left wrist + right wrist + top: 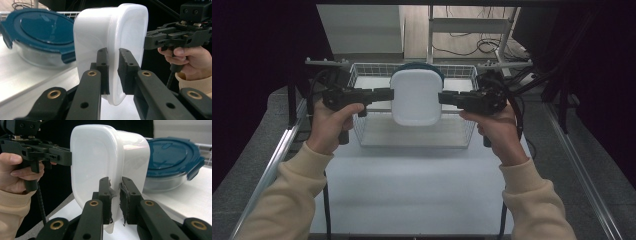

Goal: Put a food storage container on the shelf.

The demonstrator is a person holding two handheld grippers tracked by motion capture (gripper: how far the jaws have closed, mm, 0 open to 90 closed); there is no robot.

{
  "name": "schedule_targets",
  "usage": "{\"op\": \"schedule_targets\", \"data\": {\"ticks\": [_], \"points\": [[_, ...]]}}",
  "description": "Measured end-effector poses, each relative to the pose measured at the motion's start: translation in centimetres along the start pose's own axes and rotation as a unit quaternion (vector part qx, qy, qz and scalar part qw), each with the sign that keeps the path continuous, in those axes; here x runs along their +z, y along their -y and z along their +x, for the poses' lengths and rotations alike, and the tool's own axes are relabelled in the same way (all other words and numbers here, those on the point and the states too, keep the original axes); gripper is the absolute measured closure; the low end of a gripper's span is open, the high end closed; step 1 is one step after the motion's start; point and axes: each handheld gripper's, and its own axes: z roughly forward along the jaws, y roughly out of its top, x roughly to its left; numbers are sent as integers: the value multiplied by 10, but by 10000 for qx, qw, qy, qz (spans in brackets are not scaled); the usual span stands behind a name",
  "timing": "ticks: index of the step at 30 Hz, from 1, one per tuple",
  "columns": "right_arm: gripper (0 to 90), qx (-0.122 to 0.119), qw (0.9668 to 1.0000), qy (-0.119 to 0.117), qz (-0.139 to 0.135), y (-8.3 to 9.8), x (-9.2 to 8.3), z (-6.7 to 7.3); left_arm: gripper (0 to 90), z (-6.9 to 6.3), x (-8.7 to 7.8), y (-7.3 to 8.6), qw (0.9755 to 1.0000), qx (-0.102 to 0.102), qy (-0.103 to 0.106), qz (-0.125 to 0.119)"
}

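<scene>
Cream sleeves reach in from the near edge of the white table (412, 185), and each hand carries a black gripper turned inward toward the other. The left gripper (384, 94) and the right gripper (447, 97) meet a white, rounded-square plastic container (416, 96) from opposite sides and hold it in the air between them. In the left gripper view the jaws are closed narrow on the container's side rim, one pad on each face of the thin edge; the right gripper view shows the same pinch on the opposite rim. Gripping both edges likely keeps the light, slick box from swinging or slipping, which a single pinch on so thin a lip might allow. The container is turned on edge, its broad face toward the high camera, so it hangs rather than rests. It hovers above the front part of a white wire basket (362, 131) that stands on the table beyond the hands. Farther back, inside that basket, sits a round glass bowl with a dark blue clip-on lid (42, 32), apart from the container. Whether the container is being lifted out or lowered in cannot be told.
</scene>
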Motion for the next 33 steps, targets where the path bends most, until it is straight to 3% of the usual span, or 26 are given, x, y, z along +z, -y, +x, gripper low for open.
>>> {"op": "schedule_targets", "data": {"ticks": [12, 19, 24, 27, 31, 33], "points": [[795, 96, 9999, -90, -25, -41, 3, -15, 795, 16, 4, -42, 9998, -176, 112, 1], [796, 318, 9993, -177, 22, -60, 16, -33, 794, 42, 14, -59, 9987, -472, 178, 87], [796, 642, 9976, -233, 126, -65, 34, -54, 793, 67, 27, -64, 9964, -805, 181, 175], [796, 824, 9961, -228, 217, -65, 45, -65, 792, 79, 34, -65, 9955, -905, 149, 227], [796, 1097, 9930, -393, 196, -67, 52, -79, 798, 92, 36, -69, 9923, -1179, 355, 138], [787, 1169, 9921, -404, 201, -69, 55, -83, 799, 97, 39, -71, 9910, -1281, 361, 155]]}}
